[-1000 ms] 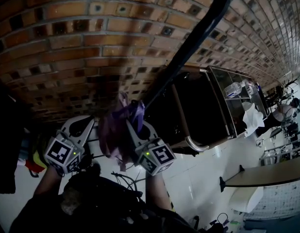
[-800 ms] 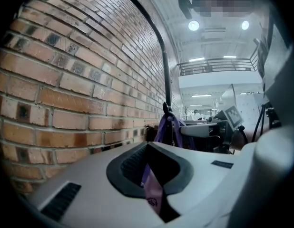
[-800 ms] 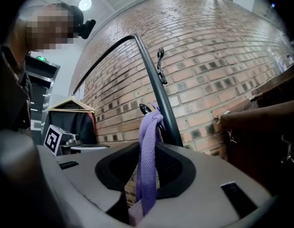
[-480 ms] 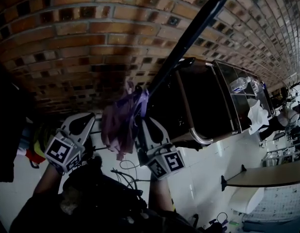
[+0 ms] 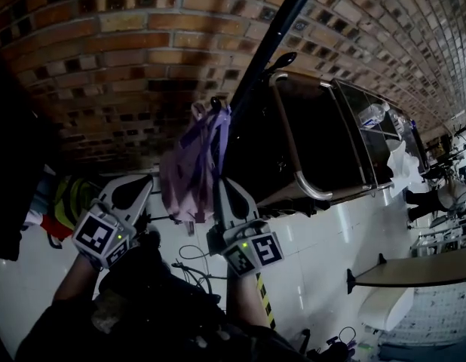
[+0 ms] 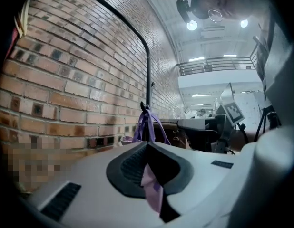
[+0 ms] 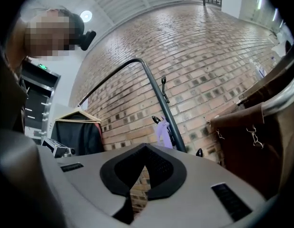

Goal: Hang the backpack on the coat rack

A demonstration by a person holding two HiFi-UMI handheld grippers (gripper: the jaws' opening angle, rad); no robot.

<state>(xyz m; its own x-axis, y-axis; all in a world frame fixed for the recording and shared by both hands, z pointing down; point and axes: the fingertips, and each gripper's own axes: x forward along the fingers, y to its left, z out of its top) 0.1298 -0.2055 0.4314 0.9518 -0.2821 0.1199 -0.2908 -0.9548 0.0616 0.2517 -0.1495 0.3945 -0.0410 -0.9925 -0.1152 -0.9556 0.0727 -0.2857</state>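
A purple backpack (image 5: 186, 173) hangs by its strap loop from a hook (image 5: 215, 104) on the dark coat rack pole (image 5: 272, 35), against the brick wall. My left gripper (image 5: 141, 187) is just left of the bag's lower part, shut on a fold of purple fabric (image 6: 151, 190). In the left gripper view the straps (image 6: 147, 125) run up to the hook on the pole (image 6: 148, 75). My right gripper (image 5: 220, 187) is below and right of the bag. Its jaws stand slightly open with only brick showing between them (image 7: 143, 167). The bag (image 7: 163, 132) hangs ahead of it, apart.
A dark cabinet with a metal rail (image 5: 297, 173) stands right of the pole. A dark coat on a wooden hanger (image 7: 75, 127) hangs at the left. A white table (image 5: 414, 268) is at the lower right. The brick wall (image 5: 105, 59) is close behind.
The right gripper has let go of the purple strap and drawn back from it. The strap now sits on the hook and the bag hangs lower and straighter.
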